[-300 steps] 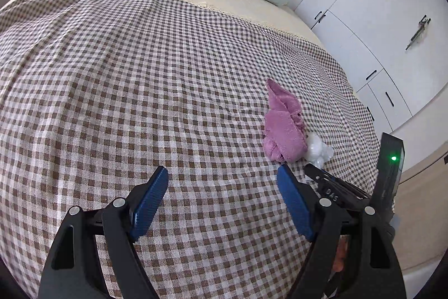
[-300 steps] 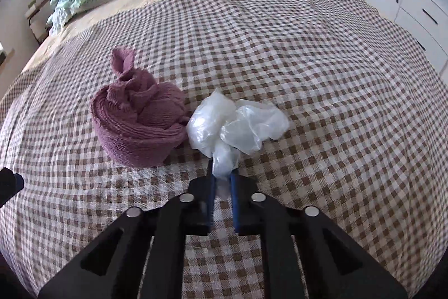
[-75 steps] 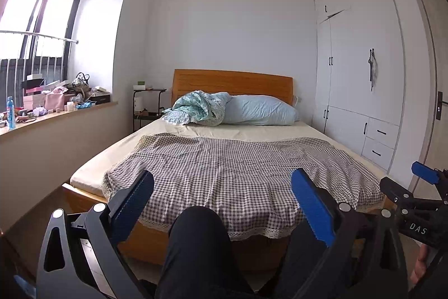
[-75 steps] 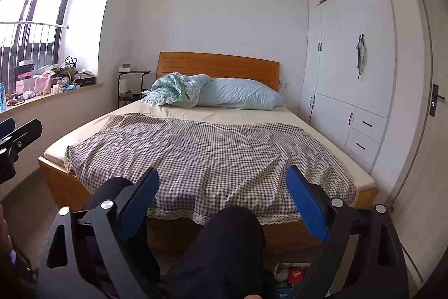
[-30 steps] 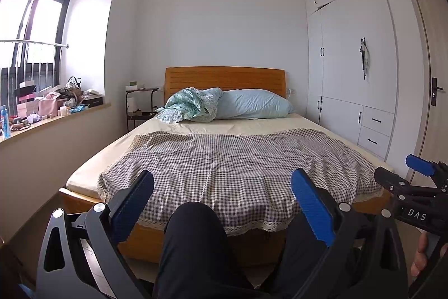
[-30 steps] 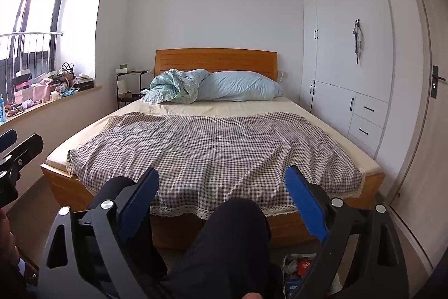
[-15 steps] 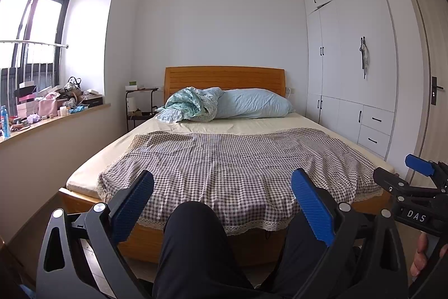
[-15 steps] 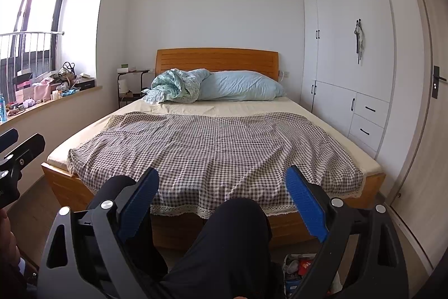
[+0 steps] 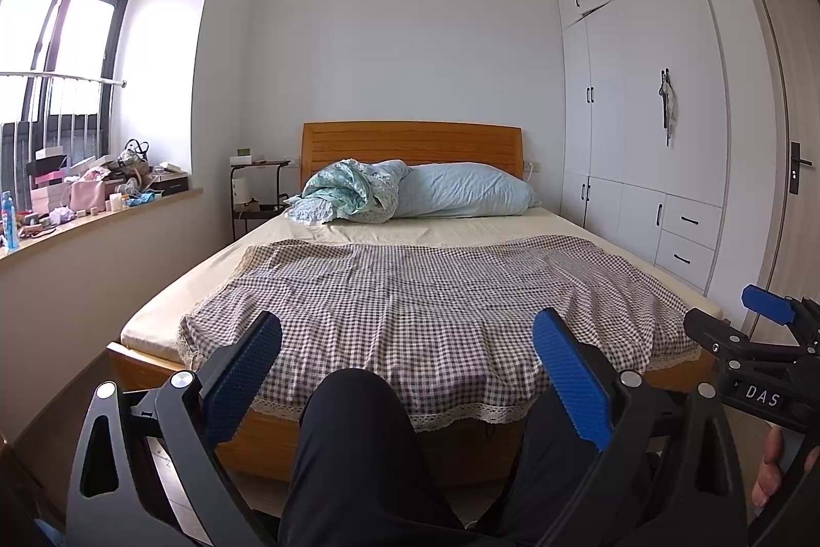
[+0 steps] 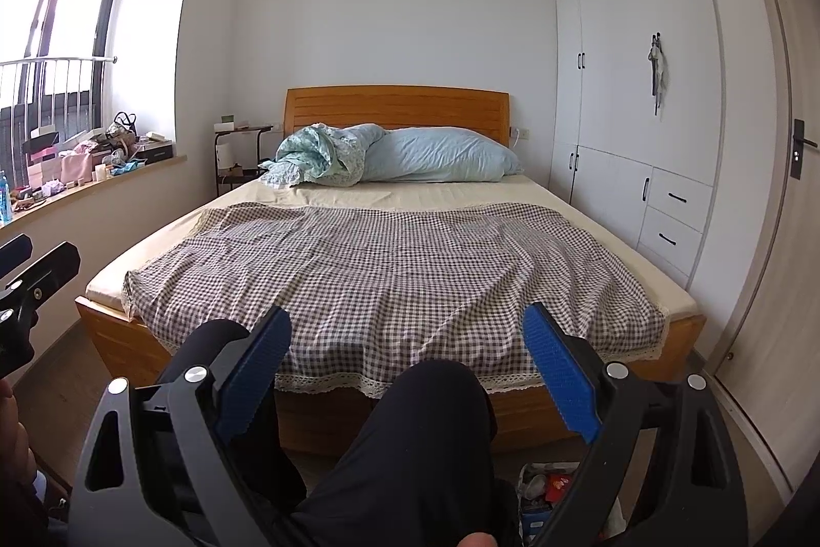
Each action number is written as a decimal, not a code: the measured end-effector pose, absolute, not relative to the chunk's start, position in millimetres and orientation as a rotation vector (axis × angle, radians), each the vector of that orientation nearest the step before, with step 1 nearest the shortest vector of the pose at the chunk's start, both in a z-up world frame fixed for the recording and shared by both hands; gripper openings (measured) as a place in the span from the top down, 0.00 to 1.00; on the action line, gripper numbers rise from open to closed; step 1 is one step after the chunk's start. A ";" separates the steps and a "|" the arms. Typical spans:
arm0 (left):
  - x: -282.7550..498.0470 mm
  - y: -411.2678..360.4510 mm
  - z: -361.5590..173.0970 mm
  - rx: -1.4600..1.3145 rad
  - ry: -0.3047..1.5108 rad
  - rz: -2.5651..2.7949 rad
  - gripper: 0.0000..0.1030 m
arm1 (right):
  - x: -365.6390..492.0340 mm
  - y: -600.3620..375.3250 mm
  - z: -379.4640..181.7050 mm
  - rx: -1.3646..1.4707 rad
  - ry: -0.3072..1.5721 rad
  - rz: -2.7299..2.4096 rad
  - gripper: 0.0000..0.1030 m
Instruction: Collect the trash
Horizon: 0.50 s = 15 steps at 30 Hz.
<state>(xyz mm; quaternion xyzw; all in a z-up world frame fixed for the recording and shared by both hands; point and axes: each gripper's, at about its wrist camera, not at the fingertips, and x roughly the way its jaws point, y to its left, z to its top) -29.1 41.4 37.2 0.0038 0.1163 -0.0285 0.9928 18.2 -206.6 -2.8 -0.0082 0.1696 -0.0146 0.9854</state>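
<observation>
Two claws are in view, each spread wide with nothing between its blue pads. The left claw [image 9: 407, 372] points toward the foot of the bed [image 9: 410, 290]; its pads [image 9: 246, 372] stand well apart, and a dark-trousered knee [image 9: 359, 413] rises between them. The right claw [image 10: 407, 367] faces the same way with the same wide gap, and a second knee [image 10: 435, 398] sits between its fingers.

In the left wrist view, the right claw appears at the right edge, with a hand [image 9: 774, 460] partly visible below it. In the right wrist view, the left claw appears at the left edge.

Collected trash [image 10: 551, 488] lies low on the floor, just beside the right knee and below the right finger of the right claw. The container holding it is largely hidden; only coloured scraps can be made out.

Beyond the claws, a checked cover [image 9: 425, 290] drapes over the foot of the bed. A light blue pillow [image 9: 461, 190] and a bundled blue-green quilt [image 9: 348, 193] rest against the wooden headboard [image 9: 410, 142]. A white wardrobe [image 9: 635, 126] lines the right wall. A cluttered windowsill [image 9: 92, 198] runs along the left wall.
</observation>
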 end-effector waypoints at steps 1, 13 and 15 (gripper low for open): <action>-29.1 41.5 37.1 0.008 0.233 -0.058 0.07 | 18.0 -206.7 -2.8 -0.017 0.340 -0.029 0.15; -30.2 35.4 35.2 0.028 0.225 -0.061 0.07 | 19.3 -206.5 -4.4 -0.021 0.349 -0.031 0.15; -29.6 35.1 35.1 0.024 0.227 -0.075 0.07 | 19.3 -206.6 -4.3 -0.022 0.348 -0.032 0.15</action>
